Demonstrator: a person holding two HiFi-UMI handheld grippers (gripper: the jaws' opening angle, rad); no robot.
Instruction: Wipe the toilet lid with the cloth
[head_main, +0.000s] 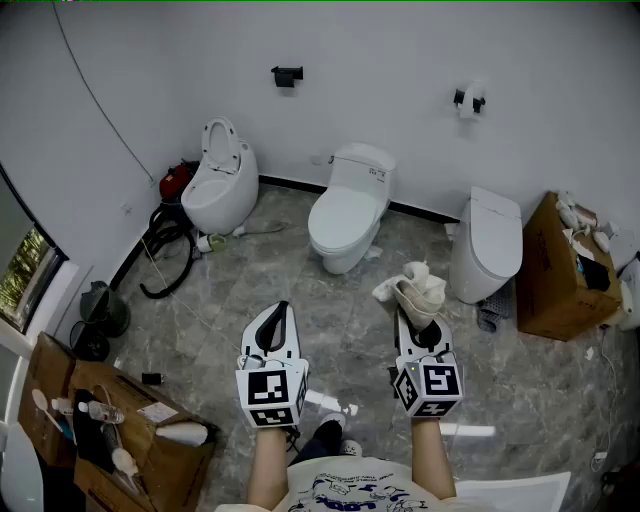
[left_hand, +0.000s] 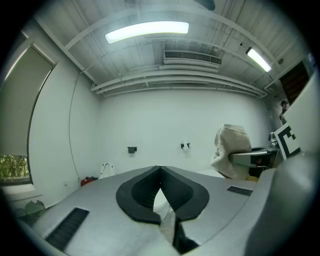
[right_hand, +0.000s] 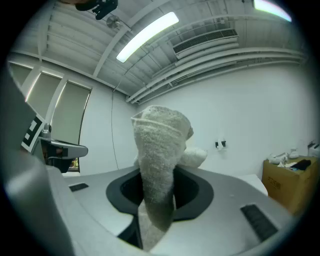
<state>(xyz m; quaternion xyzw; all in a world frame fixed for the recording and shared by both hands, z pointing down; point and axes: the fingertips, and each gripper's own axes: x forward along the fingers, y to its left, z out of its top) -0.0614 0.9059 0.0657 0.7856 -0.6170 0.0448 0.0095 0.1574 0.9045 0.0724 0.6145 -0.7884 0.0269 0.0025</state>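
Three white toilets stand along the far wall. The middle toilet (head_main: 350, 205) has its lid shut, the left toilet (head_main: 220, 180) has its lid up, and the right toilet (head_main: 490, 240) is shut too. My right gripper (head_main: 418, 310) is shut on a cream cloth (head_main: 415, 285), which bunches up above the jaws (right_hand: 160, 145). It hangs over the floor in front of the toilets, touching none of them. My left gripper (head_main: 277, 318) is held beside it, shut and empty, its tips meeting (left_hand: 160, 168). The cloth (left_hand: 231, 150) also shows at the right of the left gripper view.
A cardboard box (head_main: 555, 270) with odds and ends stands at the right wall. A black hose (head_main: 168, 255) and a red item (head_main: 176, 180) lie by the left toilet. A fan (head_main: 100, 312) and another box (head_main: 110, 425) with bottles sit at the lower left.
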